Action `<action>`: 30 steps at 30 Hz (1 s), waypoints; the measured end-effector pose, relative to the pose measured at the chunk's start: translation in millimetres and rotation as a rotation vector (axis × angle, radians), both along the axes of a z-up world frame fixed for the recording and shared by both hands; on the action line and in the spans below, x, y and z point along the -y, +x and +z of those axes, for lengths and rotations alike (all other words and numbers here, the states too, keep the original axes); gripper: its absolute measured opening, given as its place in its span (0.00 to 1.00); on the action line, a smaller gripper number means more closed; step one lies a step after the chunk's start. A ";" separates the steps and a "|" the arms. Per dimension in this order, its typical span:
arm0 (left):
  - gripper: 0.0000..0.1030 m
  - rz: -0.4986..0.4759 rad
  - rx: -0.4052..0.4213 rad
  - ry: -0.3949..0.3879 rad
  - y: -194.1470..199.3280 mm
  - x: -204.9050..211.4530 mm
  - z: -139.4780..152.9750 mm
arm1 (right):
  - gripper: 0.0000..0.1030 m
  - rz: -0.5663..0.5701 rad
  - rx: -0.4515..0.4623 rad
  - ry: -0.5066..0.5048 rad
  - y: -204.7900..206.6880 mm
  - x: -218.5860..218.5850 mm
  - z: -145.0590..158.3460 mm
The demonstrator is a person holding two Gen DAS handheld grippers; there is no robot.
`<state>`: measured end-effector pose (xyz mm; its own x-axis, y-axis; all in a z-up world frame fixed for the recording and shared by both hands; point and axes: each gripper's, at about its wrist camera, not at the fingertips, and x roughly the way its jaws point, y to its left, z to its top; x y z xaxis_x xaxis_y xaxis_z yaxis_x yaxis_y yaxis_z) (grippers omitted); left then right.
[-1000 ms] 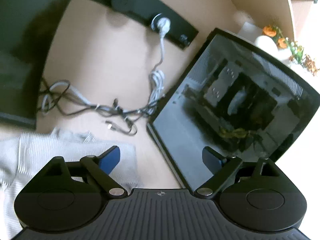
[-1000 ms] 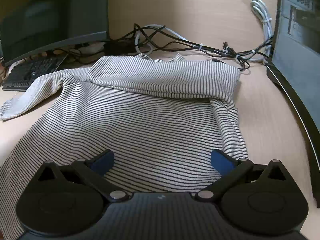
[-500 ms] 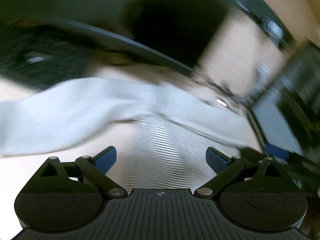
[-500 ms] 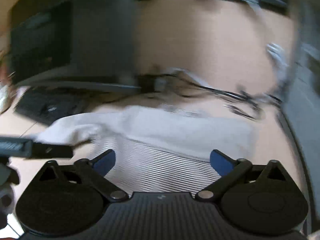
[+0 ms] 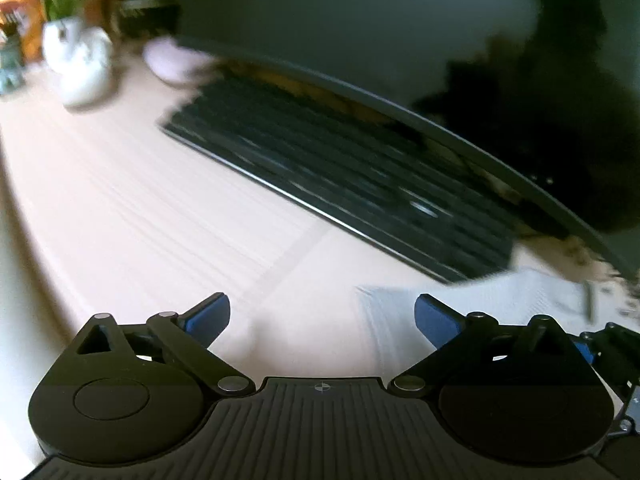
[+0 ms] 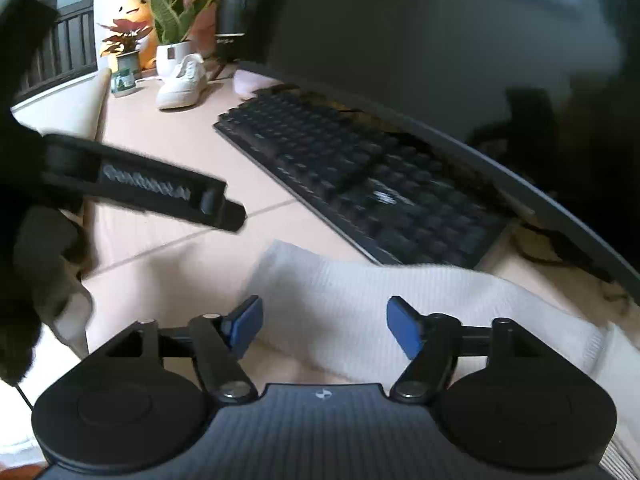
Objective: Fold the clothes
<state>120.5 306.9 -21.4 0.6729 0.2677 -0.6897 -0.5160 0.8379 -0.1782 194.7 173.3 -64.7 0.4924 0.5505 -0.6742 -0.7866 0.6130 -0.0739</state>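
Observation:
A pale striped shirt sleeve (image 6: 360, 304) lies flat on the beige desk, its cuff end pointing left. My right gripper (image 6: 324, 328) is open, its blue pads either side of the sleeve just above it. In the left wrist view the sleeve's cuff (image 5: 500, 300) shows at the right, blurred. My left gripper (image 5: 320, 316) is open and empty over bare desk, left of the cuff. The left gripper's body also shows in the right wrist view (image 6: 136, 188) at the left. The rest of the shirt is out of view.
A black keyboard (image 6: 360, 176) lies behind the sleeve under a curved monitor (image 6: 440, 52). A white sneaker (image 6: 182, 84), potted plants (image 6: 174, 20) and a pale mouse (image 6: 250, 80) stand at the far left. Cables (image 6: 552, 248) lie at the right.
Both grippers have swung left, from the shirt body and the computer case to the sleeve near the keyboard. The right jaws have narrowed somewhat; both stay open and empty.

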 end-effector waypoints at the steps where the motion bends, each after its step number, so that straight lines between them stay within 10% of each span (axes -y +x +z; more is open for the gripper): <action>1: 0.99 0.014 0.004 0.011 -2.4 -6.6 3.3 | 0.70 0.006 -0.004 -0.004 1.1 -11.1 -3.9; 7: 1.00 0.042 0.034 0.011 -10.9 -23.2 12.8 | 0.60 0.015 -0.002 -0.062 -3.0 -54.3 -27.0; 9: 1.00 0.032 0.038 0.000 -9.7 -22.0 12.1 | 0.21 0.011 -0.015 -0.076 -0.4 -51.0 -30.3; 11: 1.00 0.026 0.045 -0.011 -10.5 -19.8 11.3 | 0.06 0.000 -0.035 -0.063 4.2 -44.6 -28.8; 24: 1.00 -0.157 0.089 -0.144 36.3 49.3 7.2 | 0.04 -0.429 0.164 0.250 28.6 171.0 109.5; 30: 1.00 -0.364 0.062 -0.186 58.1 123.1 3.2 | 0.04 -0.663 0.228 0.250 48.0 279.9 119.2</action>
